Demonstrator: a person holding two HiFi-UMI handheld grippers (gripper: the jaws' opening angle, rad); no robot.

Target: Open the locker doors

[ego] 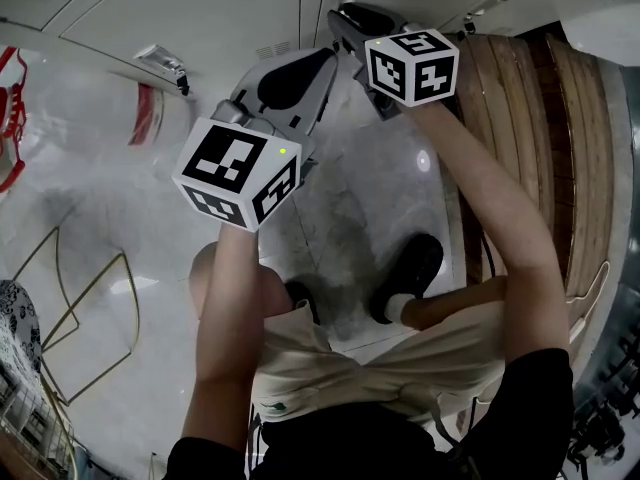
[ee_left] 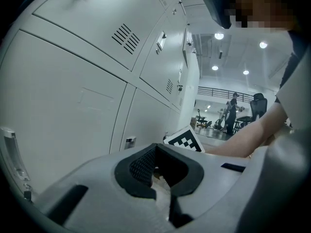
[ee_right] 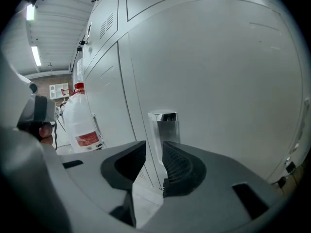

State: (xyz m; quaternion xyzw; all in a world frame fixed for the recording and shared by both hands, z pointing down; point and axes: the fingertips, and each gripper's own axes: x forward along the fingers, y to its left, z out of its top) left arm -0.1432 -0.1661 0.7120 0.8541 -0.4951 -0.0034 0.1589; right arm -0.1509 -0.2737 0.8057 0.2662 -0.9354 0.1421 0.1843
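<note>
Pale grey locker doors (ego: 200, 8) run along the top of the head view, and they fill the left gripper view (ee_left: 73, 106) and the right gripper view (ee_right: 218, 72). My right gripper (ego: 342, 18) (ee_right: 154, 152) points at a door, its jaws apart. A chrome handle (ee_right: 164, 130) stands just ahead, in line with the gap, and the pads do not press on it. My left gripper (ego: 325, 58) (ee_left: 156, 148) hangs beside the lockers with its black pads meeting at the tips and nothing between them. A small latch (ee_left: 129, 141) shows past it.
A large water bottle (ego: 150, 108) (ee_right: 82, 125) with a red label stands by the lockers at left. A wooden bench (ego: 540, 148) runs along the right. A gold wire frame (ego: 90, 298) sits at lower left. My shoes (ego: 410, 273) are on the marble floor.
</note>
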